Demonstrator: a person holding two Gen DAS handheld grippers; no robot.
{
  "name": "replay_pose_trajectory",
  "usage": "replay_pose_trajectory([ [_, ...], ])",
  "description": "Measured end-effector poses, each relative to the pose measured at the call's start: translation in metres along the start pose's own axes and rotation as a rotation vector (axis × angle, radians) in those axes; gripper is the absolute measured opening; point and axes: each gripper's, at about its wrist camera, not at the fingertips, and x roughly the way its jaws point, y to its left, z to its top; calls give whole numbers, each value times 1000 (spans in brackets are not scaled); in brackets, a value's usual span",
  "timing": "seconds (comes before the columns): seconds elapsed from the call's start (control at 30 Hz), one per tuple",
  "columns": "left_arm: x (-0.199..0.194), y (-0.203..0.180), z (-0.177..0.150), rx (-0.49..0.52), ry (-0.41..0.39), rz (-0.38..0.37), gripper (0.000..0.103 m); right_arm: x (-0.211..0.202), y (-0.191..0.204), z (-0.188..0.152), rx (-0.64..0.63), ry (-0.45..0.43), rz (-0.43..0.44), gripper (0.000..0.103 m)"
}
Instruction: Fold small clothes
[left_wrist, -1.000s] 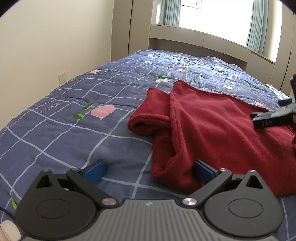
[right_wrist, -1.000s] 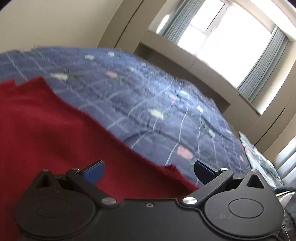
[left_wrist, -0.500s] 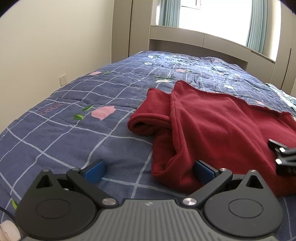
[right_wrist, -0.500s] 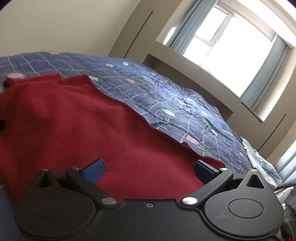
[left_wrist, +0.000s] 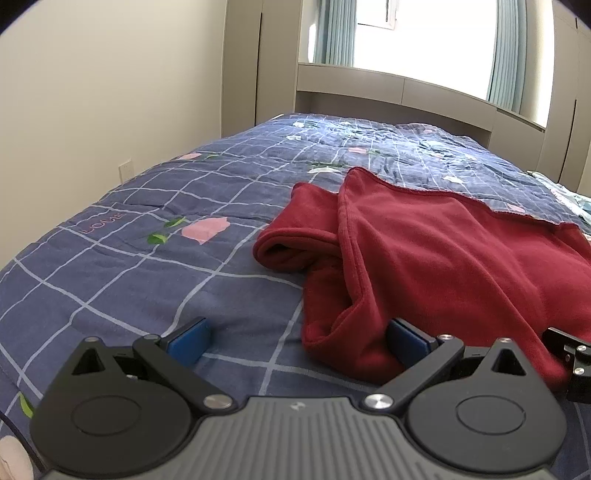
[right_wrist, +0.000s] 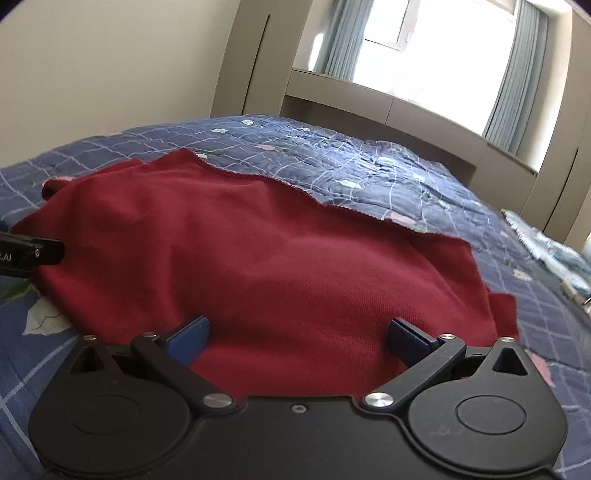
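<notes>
A dark red fleece garment (left_wrist: 436, 258) lies spread on the blue checked bedspread (left_wrist: 147, 266), with one sleeve (left_wrist: 291, 236) bunched at its left side. My left gripper (left_wrist: 299, 339) is open and empty, low over the bed at the garment's near left corner; its right pad (left_wrist: 404, 338) is against the cloth's folded edge. My right gripper (right_wrist: 297, 338) is open and empty, low over the garment's near edge (right_wrist: 295, 266). Part of the right gripper shows at the right edge of the left wrist view (left_wrist: 572, 362).
The bed runs back to a beige headboard shelf (left_wrist: 399, 92) under a bright window. A cream wall (left_wrist: 92, 110) stands along the left. Light patterned cloth (right_wrist: 546, 247) lies at the bed's far right edge. Part of the left gripper's body (right_wrist: 26, 254) shows at the left.
My right gripper has swung back and down from the far side of the garment to its near edge. My left gripper has stayed almost still. Both stay open.
</notes>
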Motion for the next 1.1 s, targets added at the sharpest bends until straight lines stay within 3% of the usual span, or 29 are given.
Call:
replay_pose_trajectory([
  [0.57, -4, 5, 0, -18, -7, -23, 103, -1, -1, -3, 18, -13, 7, 102],
  [0.73, -18, 22, 4, -196, -16, -169, 103, -1, -1, -3, 22, -15, 11, 102],
  [0.87, -18, 27, 10, -301, 34, -269, 103, -1, -2, -3, 23, -15, 12, 102],
  [1.0, -9, 26, 16, -312, 57, -253, 102, -1, -2, -2, 31, -14, 18, 103],
  [1.1, -1, 24, 18, -313, 81, -211, 94, -2, -2, -2, 34, -14, 22, 103],
])
